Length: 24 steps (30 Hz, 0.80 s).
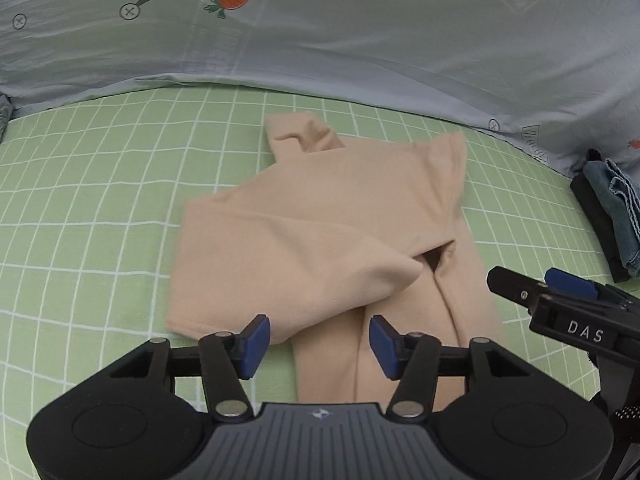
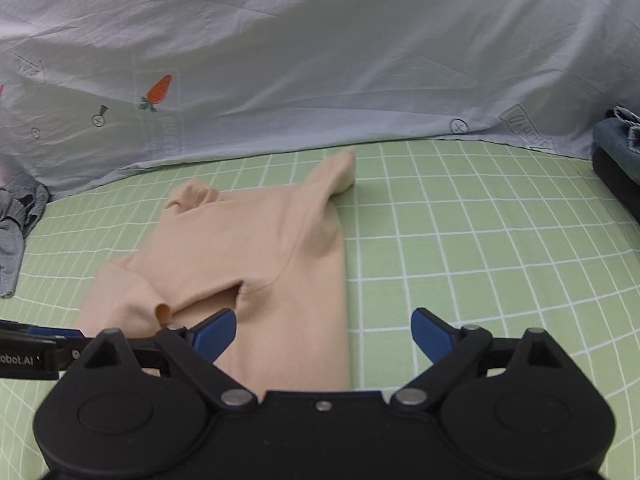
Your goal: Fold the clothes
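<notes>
Left gripper [image 1: 318,344] sits nearest the lens, jaws apart and empty, hovering over the near hem of the top [image 1: 320,232]. Right gripper [image 2: 324,336] likewise: jaws wide apart, nothing between them, over the hem's right corner.

Top: beige, high-necked, lying flat on the green checked bed [image 1: 100,200]; collar [image 1: 300,136] at 12 o'clock, hem at 6. One sleeve [image 1: 352,264] lies folded across the chest, cuff pointing to 3 o'clock. The other shoulder's sleeve stub [image 2: 340,172] sticks up at 1 o'clock in the right view. Partly folded, then; whether the remaining sleeve or the bottom-to-top fold comes next, the views do not settle.

Judgement, for a hem fold:
- pinch both hem corners through all layers, level with each other;
- lift low, carry toward 12 o'clock so the crossed sleeve does not slide;
- fabric looks soft and stretchy, likely to sag between grips; keep it taut.

Folded jeans [image 1: 616,208] at 3 o'clock; grey cloth [image 2: 16,232] at 9.
</notes>
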Tool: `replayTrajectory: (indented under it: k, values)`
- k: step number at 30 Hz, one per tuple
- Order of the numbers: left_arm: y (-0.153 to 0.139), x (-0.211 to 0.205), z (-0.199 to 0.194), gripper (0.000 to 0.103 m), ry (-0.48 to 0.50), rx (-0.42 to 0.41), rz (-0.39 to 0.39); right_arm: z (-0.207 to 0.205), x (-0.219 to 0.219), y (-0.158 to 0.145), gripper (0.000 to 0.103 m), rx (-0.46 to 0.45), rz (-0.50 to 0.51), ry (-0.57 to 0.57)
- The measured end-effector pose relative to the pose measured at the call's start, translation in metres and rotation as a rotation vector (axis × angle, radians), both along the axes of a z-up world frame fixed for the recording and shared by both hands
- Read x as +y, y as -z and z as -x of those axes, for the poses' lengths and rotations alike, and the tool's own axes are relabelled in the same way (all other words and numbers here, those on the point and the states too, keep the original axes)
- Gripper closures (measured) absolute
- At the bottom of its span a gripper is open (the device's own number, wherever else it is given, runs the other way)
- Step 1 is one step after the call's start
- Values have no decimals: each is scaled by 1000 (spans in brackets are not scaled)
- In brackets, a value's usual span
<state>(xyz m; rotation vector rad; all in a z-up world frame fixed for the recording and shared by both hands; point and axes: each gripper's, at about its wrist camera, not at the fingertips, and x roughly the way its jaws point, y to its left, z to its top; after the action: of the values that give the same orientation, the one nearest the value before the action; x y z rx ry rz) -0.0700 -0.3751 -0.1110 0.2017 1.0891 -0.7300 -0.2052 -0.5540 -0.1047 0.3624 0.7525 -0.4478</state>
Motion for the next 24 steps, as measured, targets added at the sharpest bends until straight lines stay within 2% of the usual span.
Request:
replayTrajectory:
  k: [5,10,12,14,15,17,24]
  values:
    - [2,26,-9,44,-80,25,-48,-28,20,-3,45,-48,-41,-167]
    - [10,38,-15,44,-138,53,-107,-53,40,-1,45,-58,-96,-277]
    - [9,41,-15,44,-136,56,-109,-58,46,4,52,-35,-108,-286]
    - [6,42,-13,44,-128,50,-109,-60,51,9,86,-1,-117,-279]
    - [3,42,-11,44,-120,43,-109,-57,53,9,90,-3,-125,-271]
    - [-3,44,-6,44,-106,25,-106,-46,54,6,96,-27,-141,-256]
    - [-25,59,21,44,-83,-13,-72,4,67,-11,99,-95,-176,-193]
